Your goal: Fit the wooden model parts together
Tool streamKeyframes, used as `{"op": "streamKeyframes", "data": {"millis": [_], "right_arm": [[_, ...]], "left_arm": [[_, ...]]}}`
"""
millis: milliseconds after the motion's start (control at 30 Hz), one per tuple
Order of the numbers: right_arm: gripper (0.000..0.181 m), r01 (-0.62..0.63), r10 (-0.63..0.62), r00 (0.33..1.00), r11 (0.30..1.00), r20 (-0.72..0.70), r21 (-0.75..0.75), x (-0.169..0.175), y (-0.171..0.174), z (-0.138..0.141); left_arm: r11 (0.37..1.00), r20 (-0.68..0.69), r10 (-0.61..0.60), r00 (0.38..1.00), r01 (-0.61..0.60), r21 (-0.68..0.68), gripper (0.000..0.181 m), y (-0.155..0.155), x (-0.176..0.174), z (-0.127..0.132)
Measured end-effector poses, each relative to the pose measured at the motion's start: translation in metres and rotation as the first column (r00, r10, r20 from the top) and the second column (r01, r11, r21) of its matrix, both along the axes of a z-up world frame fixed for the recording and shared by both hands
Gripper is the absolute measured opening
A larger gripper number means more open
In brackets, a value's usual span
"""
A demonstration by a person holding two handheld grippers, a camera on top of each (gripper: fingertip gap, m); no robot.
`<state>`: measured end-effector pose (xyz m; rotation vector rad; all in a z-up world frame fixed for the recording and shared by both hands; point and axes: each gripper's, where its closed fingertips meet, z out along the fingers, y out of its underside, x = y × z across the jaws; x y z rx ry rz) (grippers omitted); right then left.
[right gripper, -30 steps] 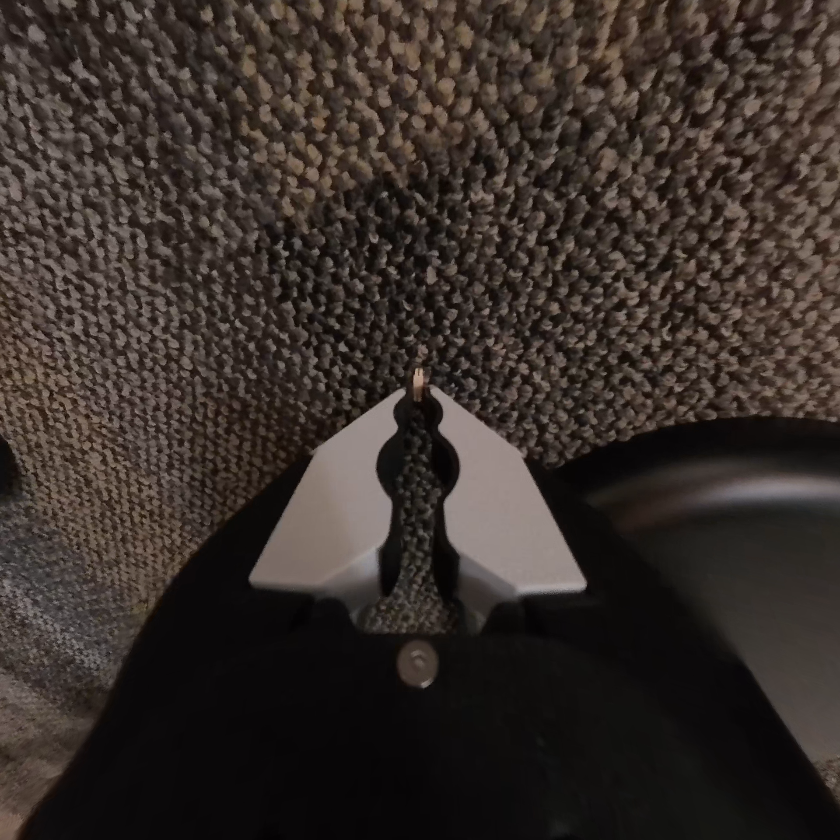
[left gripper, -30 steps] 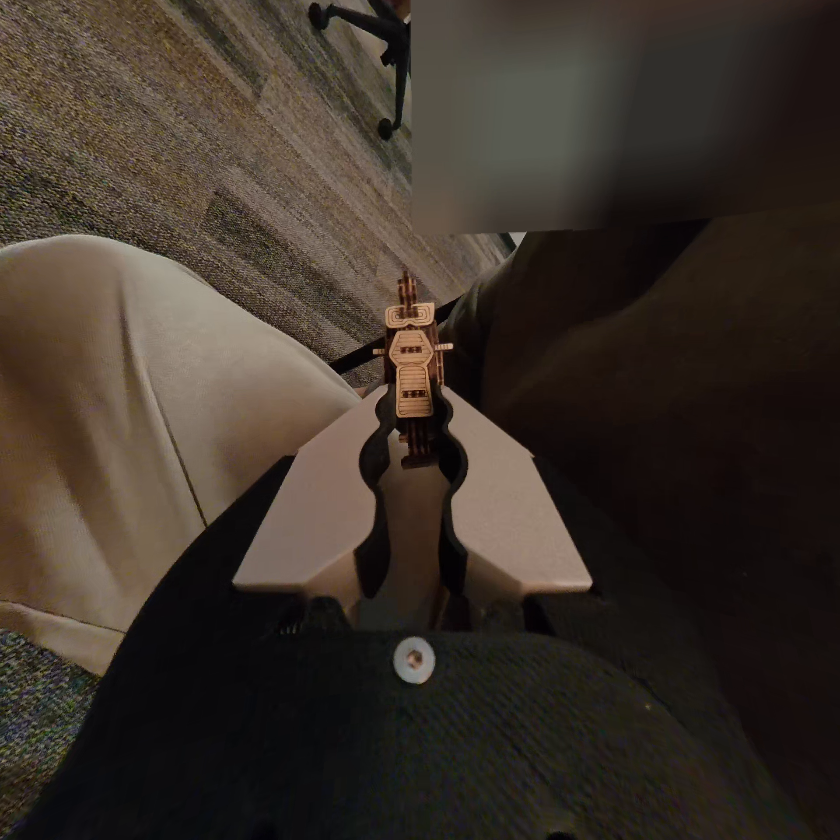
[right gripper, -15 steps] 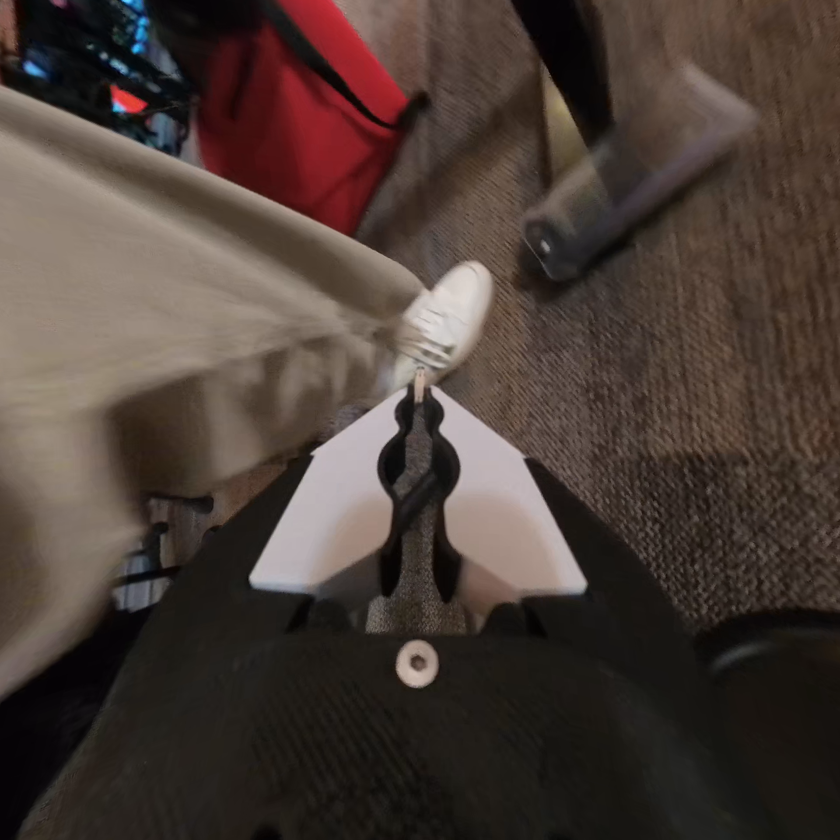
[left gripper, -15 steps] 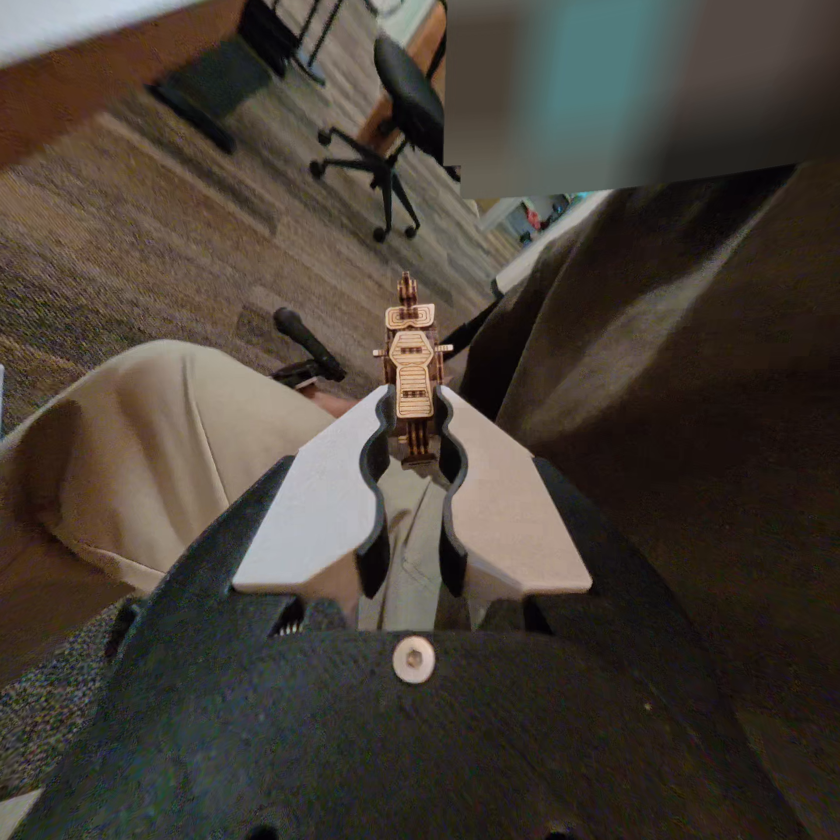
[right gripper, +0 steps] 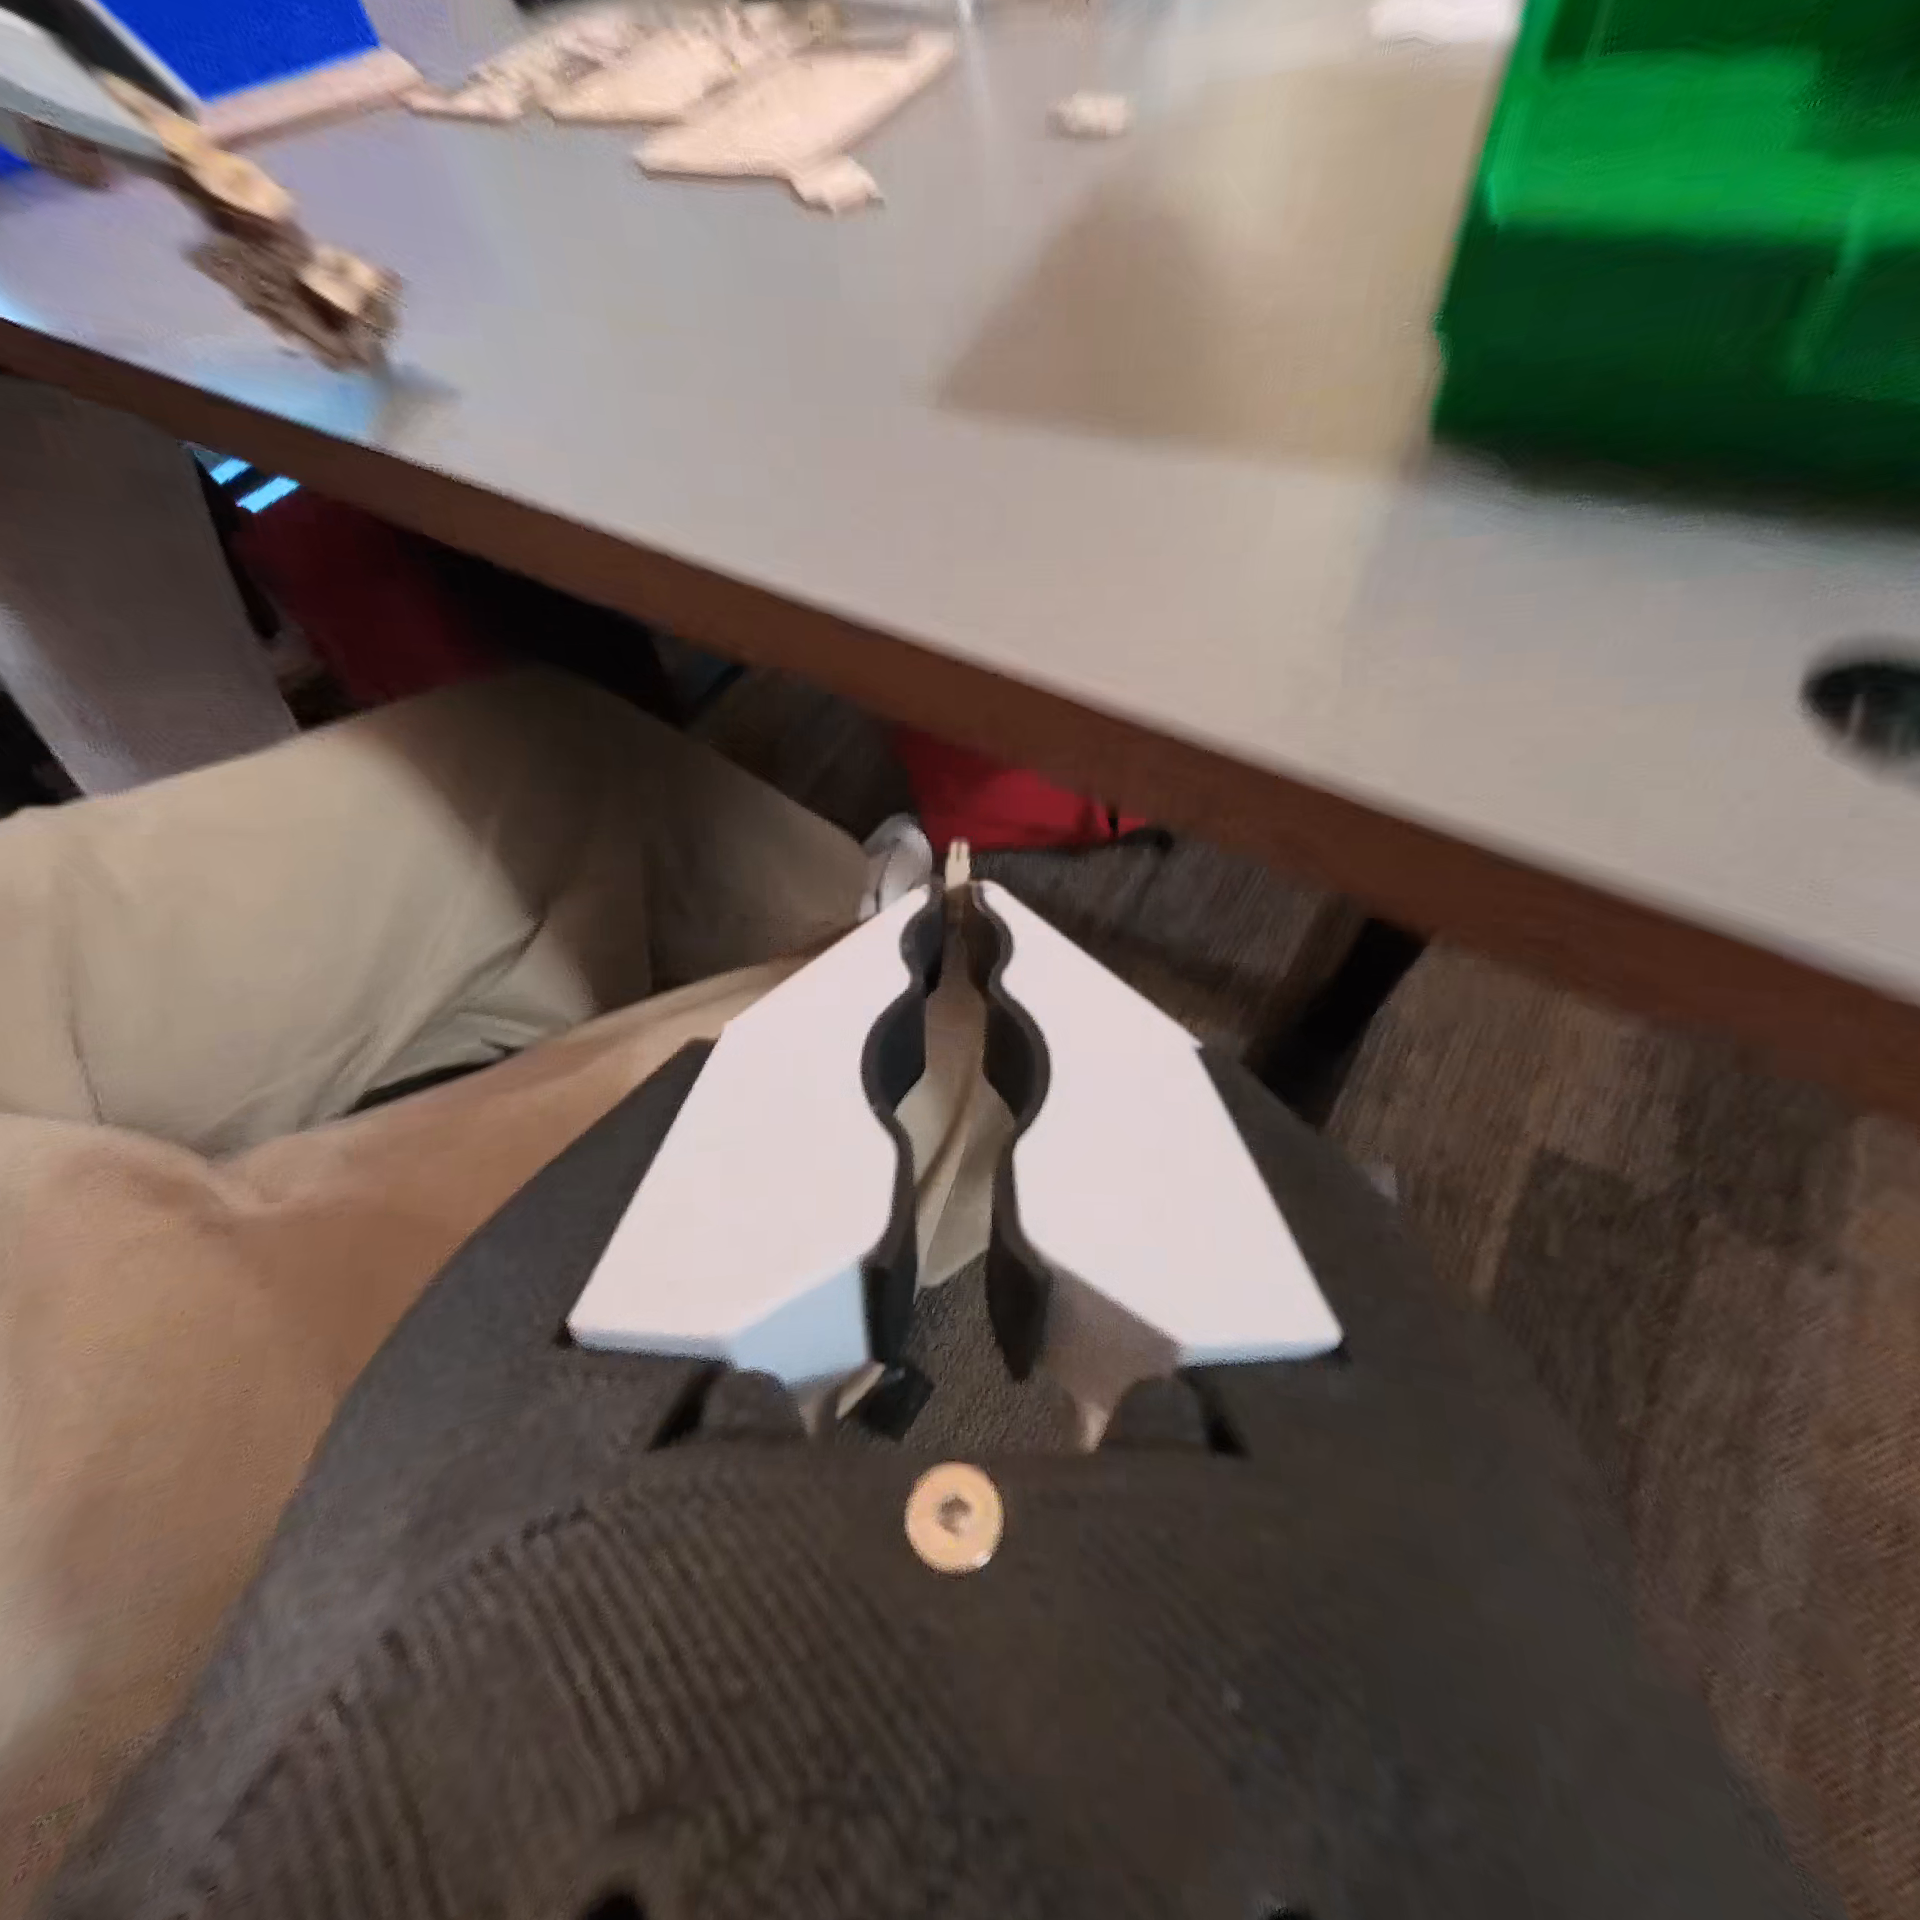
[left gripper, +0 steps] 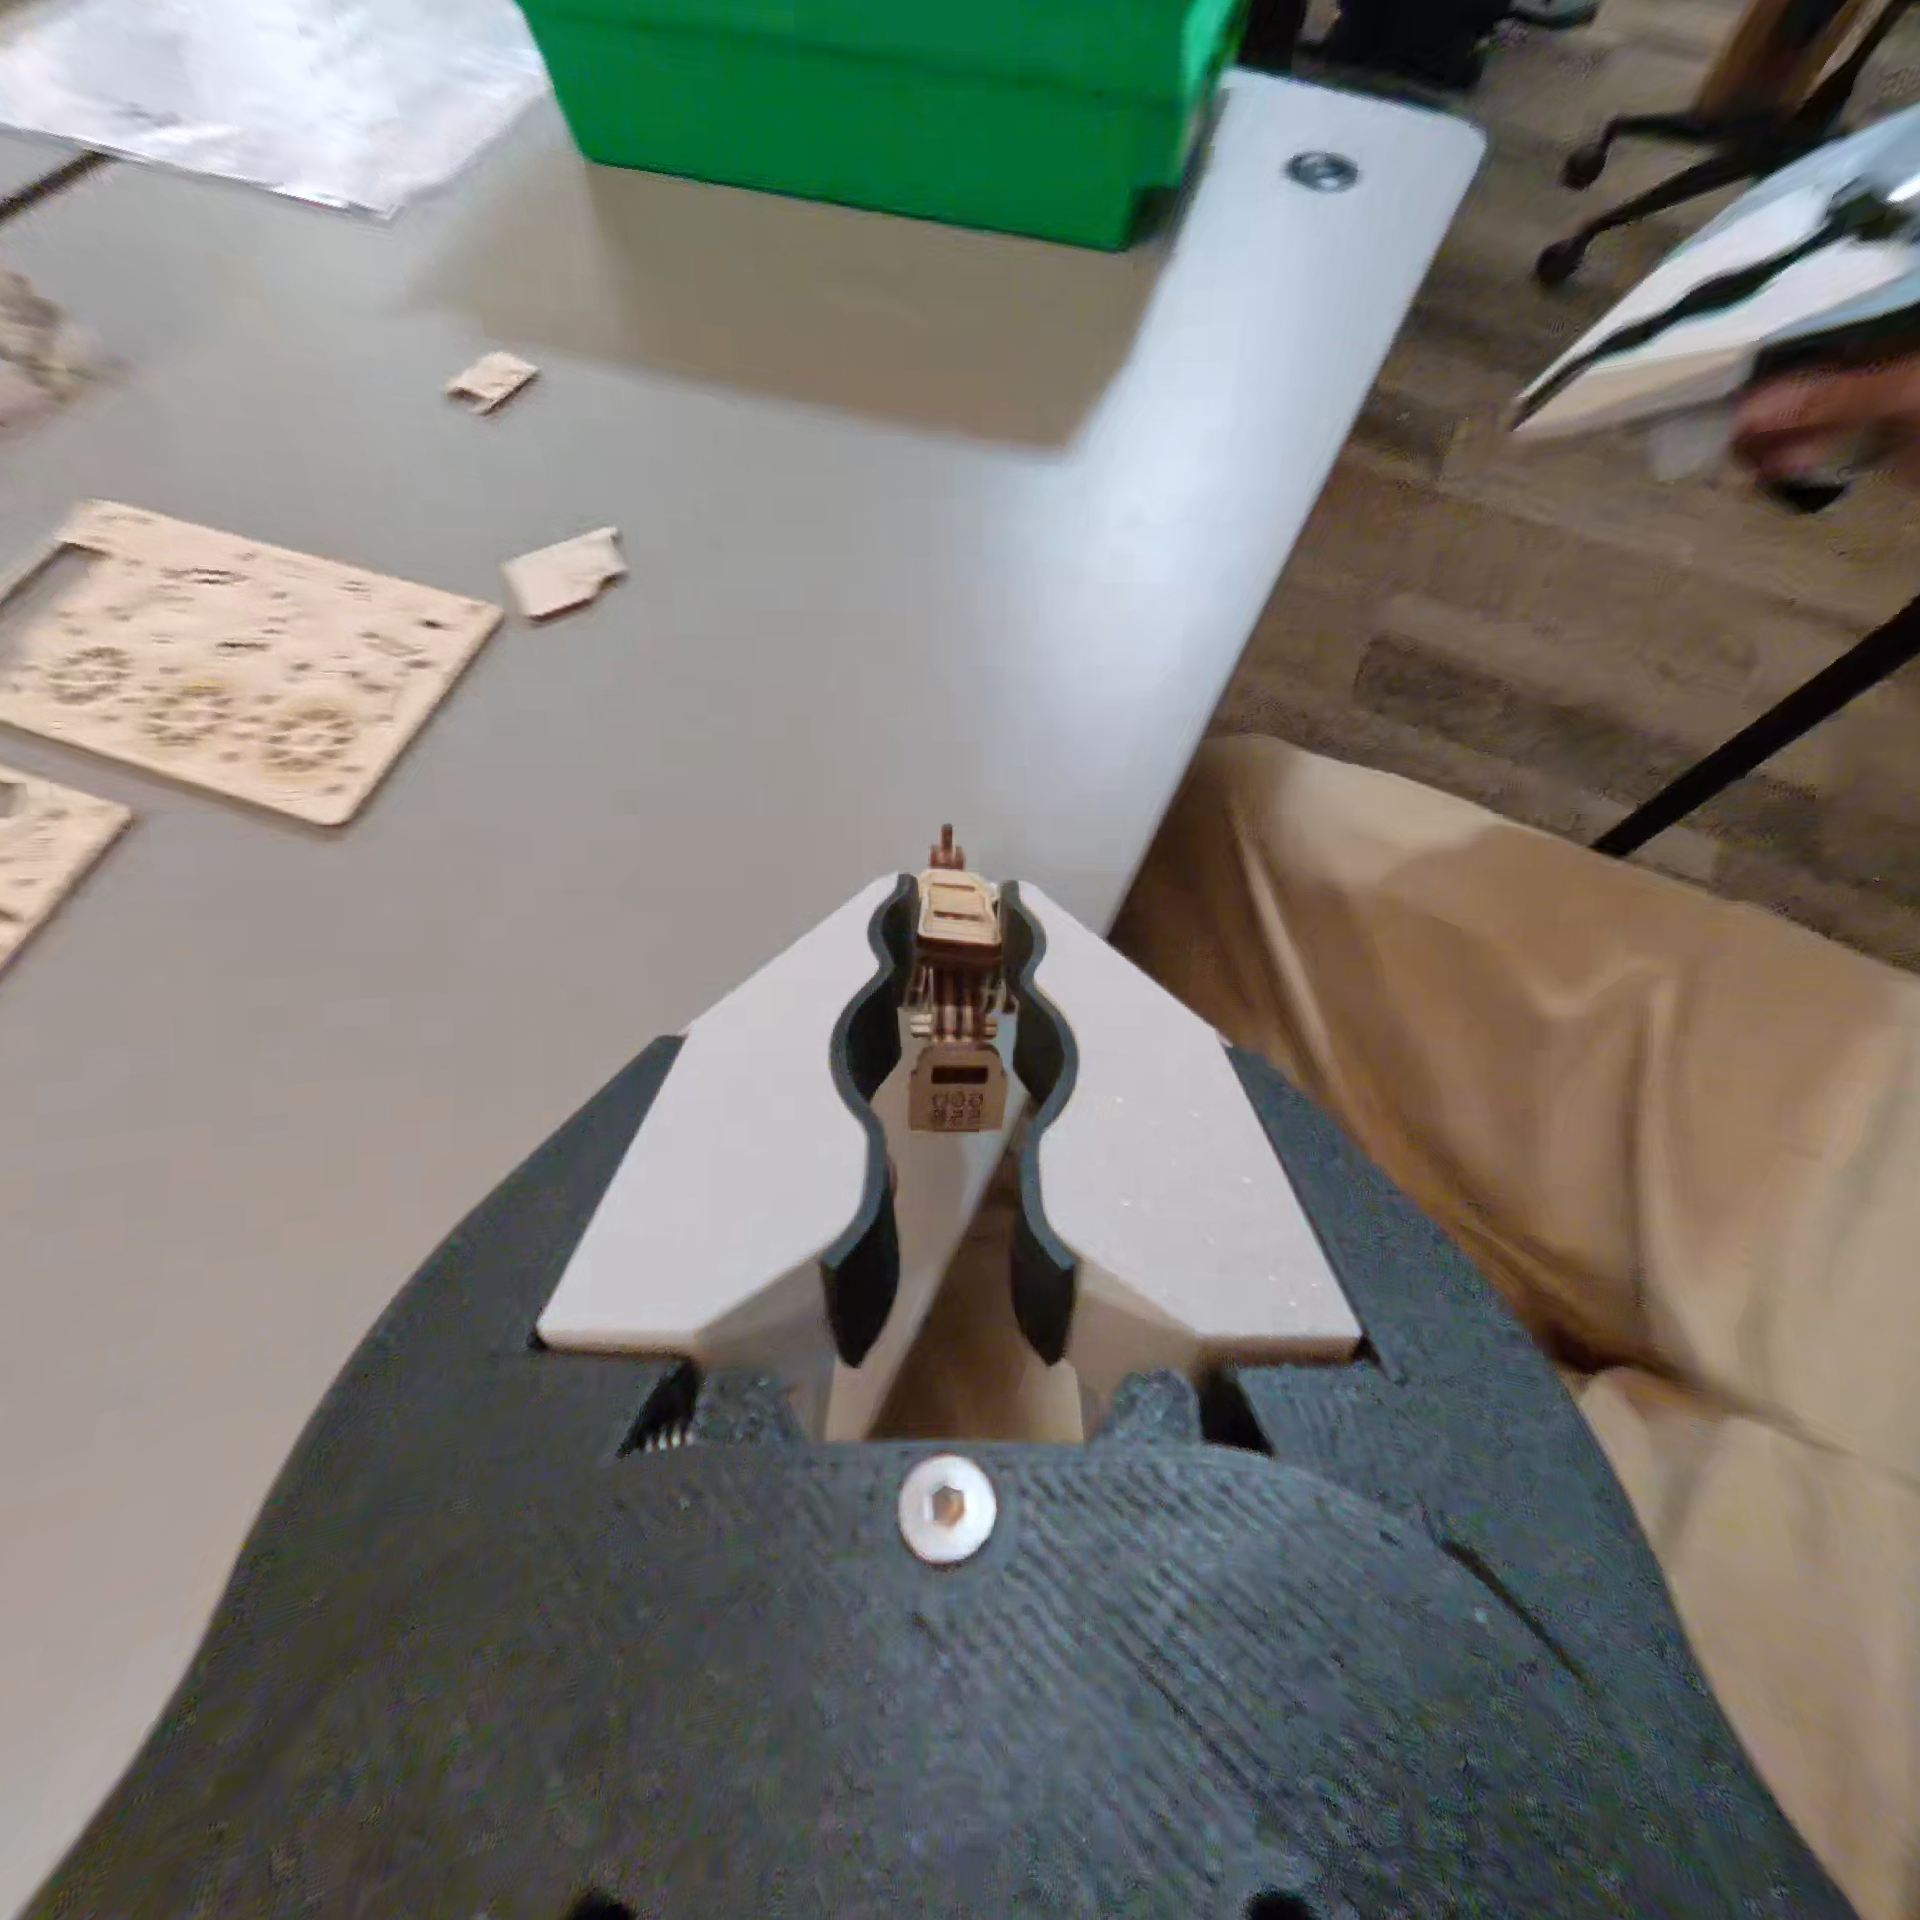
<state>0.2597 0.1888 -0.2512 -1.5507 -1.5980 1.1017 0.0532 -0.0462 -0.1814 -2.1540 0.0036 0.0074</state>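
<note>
My left gripper (left gripper: 961, 885) is shut on a small wooden model assembly (left gripper: 956, 1096), held over the near edge of the grey table (left gripper: 727, 644). My right gripper (right gripper: 957, 891) is shut on a tiny thin wooden piece (right gripper: 957, 864), held below the table edge above a person's lap. The left wrist view shows the right gripper (left gripper: 1714, 281) at the upper right, off the table. The right wrist view, which is blurred, shows the left gripper's fingers (right gripper: 73, 120) with the model (right gripper: 291, 270) at the upper left.
Laser-cut wooden sheets (left gripper: 239, 665) lie at the table's left, with two small loose pieces (left gripper: 566, 571) (left gripper: 494, 379) near them. A green box (left gripper: 883, 104) stands at the back. A person's beige trouser leg (left gripper: 1507, 1091) is at the right. The floor is carpet (right gripper: 1662, 1299). One gripper's finger ends stand about 35 cm off the other's.
Both grippers have swung up from the floor and lap to table height. The left now points over the tabletop. Each keeps its hold.
</note>
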Motion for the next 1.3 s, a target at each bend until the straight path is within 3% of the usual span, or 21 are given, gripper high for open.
{"op": "streamKeyframes", "data": {"millis": [167, 333, 533, 633, 733, 833, 967, 1133, 1300], "right_arm": [[0.002, -0.075, 0.083, 0.991, 0.994, -0.102, 0.080, -0.036, -0.065, 0.080], [0.002, -0.185, 0.193, 0.967, 0.981, -0.168, 0.064, -0.073, -0.117, 0.112], [0.002, -0.214, 0.223, 0.965, 0.974, -0.137, 0.074, -0.141, -0.112, 0.106], [0.002, -0.253, 0.258, 0.955, 0.966, -0.149, 0.054, -0.177, -0.108, 0.105], [0.002, -0.258, 0.253, 0.950, 0.966, -0.181, -0.007, -0.202, -0.106, 0.099], [0.002, -0.268, 0.254, 0.955, 0.960, -0.155, -0.081, -0.213, -0.104, 0.083], [0.002, -0.250, 0.232, 0.961, 0.962, -0.149, -0.109, -0.225, -0.091, 0.081], [0.001, -0.270, 0.249, 0.951, 0.958, -0.183, -0.099, -0.244, -0.089, 0.091], [0.002, -0.324, 0.289, 0.925, 0.939, -0.248, -0.113, -0.260, -0.094, 0.111]], "left_arm": [[0.998, 0.074, 0.028, 0.997, -0.033, 0.059, 0.012, -0.002, -0.048, 0.011], [0.989, 0.129, 0.042, 0.991, -0.060, 0.137, 0.013, 0.015, -0.070, -0.006], [0.985, 0.271, -0.053, 0.961, 0.007, 0.170, 0.013, 0.041, -0.074, -0.013], [0.995, 0.342, -0.038, 0.939, 0.004, 0.098, 0.013, 0.058, -0.081, -0.024], [0.998, 0.313, 0.007, 0.950, -0.026, 0.056, 0.013, 0.075, -0.088, -0.031], [0.999, 0.274, -0.026, 0.961, 0.014, 0.046, 0.013, 0.089, -0.086, -0.032], [0.999, 0.343, -0.039, 0.939, 0.032, 0.026, 0.018, 0.096, -0.088, -0.035], [0.999, 0.431, -0.038, 0.902, 0.036, 0.014, 0.034, 0.092, -0.093, -0.038], [0.999, 0.347, 0.010, 0.938, 0.002, -0.033, 0.041, 0.081, -0.101, -0.042]]}}
